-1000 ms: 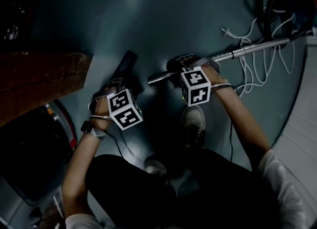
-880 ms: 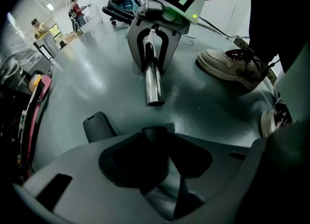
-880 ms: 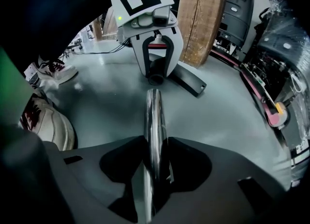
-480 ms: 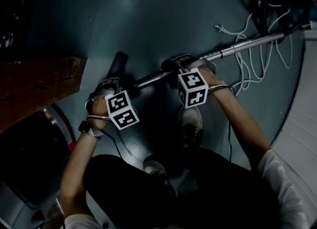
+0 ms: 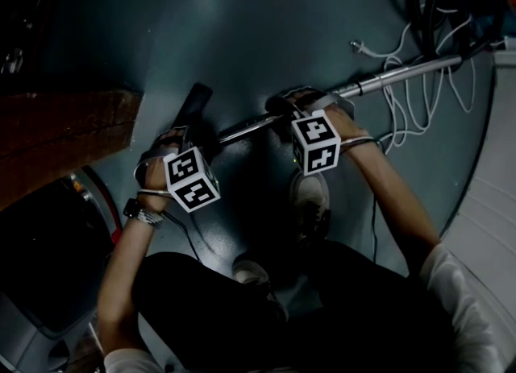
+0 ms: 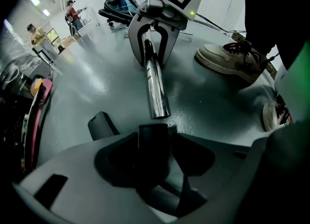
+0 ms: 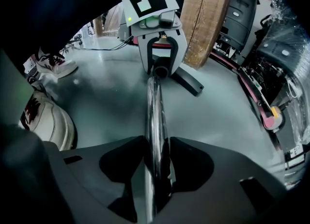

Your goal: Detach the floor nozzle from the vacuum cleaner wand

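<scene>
The chrome wand (image 6: 156,85) lies low along the grey floor (image 6: 92,73). The right tool (image 7: 155,170) is pinched on it partway up, jaws close against the tube on both sides. That grip fixes the wand so it cannot slide or roll while its far end is worked. The left tool (image 6: 154,143) points straight down over the floor nozzle (image 5: 196,104), straddling the nozzle's dark neck (image 6: 154,132). Its jaws have just been opening and now stand spread, with the neck between them but no pad pressing on it. Letting go fits what the joint shows: in the left gripper view the cut end of the wand stops just short of the neck's mouth, so the two look parted — though the spot is dark, and in the head view I cannot tell a gap from a touch. The nozzle's head rests flat on the floor beyond the left tool, just beside the wand's free end, with the person's shoe (image 6: 227,61) near. Each tool sits on its own half of the joint — a sensible split for pulling the halves apart — and by this look the detaching is done or all but done.
</scene>
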Demonstrator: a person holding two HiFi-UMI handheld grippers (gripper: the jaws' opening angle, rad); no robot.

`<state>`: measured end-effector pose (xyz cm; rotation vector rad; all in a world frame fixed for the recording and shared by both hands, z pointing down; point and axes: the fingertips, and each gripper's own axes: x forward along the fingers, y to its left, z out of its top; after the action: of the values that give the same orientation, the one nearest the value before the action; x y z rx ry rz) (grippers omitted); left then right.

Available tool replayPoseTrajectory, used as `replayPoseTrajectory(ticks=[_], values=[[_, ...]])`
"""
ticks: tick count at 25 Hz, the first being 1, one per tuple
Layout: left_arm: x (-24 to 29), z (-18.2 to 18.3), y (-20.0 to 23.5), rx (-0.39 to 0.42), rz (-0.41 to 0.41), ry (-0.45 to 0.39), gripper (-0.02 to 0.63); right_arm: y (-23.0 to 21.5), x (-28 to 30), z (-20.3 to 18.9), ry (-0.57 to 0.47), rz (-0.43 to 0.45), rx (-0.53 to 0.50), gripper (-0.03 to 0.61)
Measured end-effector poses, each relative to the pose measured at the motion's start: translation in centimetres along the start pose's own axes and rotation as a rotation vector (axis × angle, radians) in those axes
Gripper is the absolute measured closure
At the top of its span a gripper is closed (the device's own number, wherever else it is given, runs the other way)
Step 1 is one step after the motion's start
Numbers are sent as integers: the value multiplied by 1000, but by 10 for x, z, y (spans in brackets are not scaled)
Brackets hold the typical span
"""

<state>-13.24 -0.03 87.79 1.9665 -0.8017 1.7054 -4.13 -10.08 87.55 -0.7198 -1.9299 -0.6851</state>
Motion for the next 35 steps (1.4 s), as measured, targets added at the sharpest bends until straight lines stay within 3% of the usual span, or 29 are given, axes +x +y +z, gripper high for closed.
replayPoseTrajectory(ticks=[4, 8, 14, 19, 25, 29, 32, 35], values=[[-11, 6, 2, -36, 10, -60, 390, 2, -7, -4, 5, -8, 23, 400], [-25, 17, 8, -99, 39, -144, 391, 0, -19, -1, -48, -27, 113, 396], [-39, 16, 14, -116, 83, -208, 396, -5, -34, 4, -131, -53, 228, 396], [-55, 9, 30, -192, 135, -281, 456, -30, -56, 5, -203, -141, 313, 396], [-70, 1, 55, -302, 223, -341, 589, -58, -82, 15, -328, -246, 467, 399], [-78, -2, 68, -355, 239, -372, 612, -67, -97, 32, -403, -284, 513, 447], [-85, -1, 73, -379, 235, -398, 612, -71, -108, 38, -423, -317, 511, 518], [-93, 2, 74, -391, 232, -422, 612, -78, -121, 41, -419, -364, 535, 540]])
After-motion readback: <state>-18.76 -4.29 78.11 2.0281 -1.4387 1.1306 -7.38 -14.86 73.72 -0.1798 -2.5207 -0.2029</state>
